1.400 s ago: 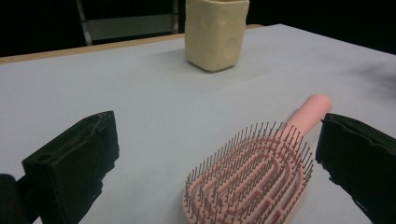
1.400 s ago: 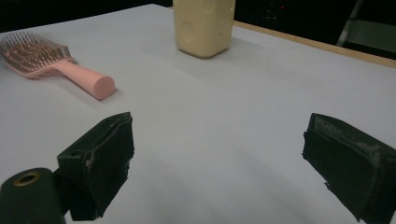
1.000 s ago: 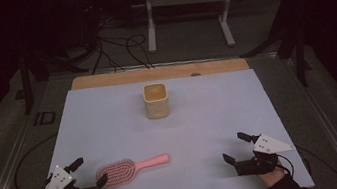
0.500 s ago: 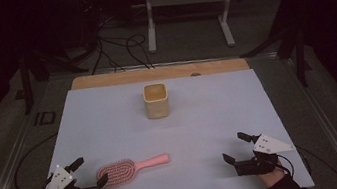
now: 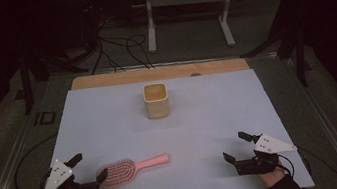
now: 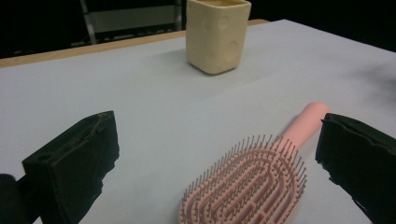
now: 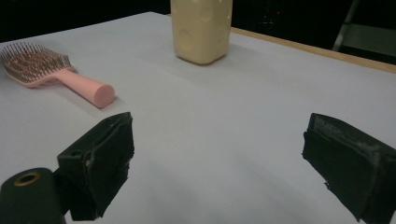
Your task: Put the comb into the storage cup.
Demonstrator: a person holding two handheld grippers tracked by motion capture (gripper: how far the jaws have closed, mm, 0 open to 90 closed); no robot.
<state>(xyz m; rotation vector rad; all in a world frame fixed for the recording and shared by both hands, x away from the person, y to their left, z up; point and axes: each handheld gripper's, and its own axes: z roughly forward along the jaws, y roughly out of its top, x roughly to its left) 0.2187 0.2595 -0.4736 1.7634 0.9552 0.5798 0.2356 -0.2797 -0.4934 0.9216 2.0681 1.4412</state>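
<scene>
Here both the left gripper (image 5: 89,168) and right gripper (image 5: 235,146) have jaws wide apart, holding nothing; hairbrush (image 5: 127,169) untouched.

We note a pale grey-white tabletop (image 5: 111,128) with a wooden strip along its far edge. A pink hairbrush (image 5: 129,168) lies flat near the front left, bristles up. A cream square cup (image 5: 156,100) stands upright toward the far middle, well apart.
</scene>
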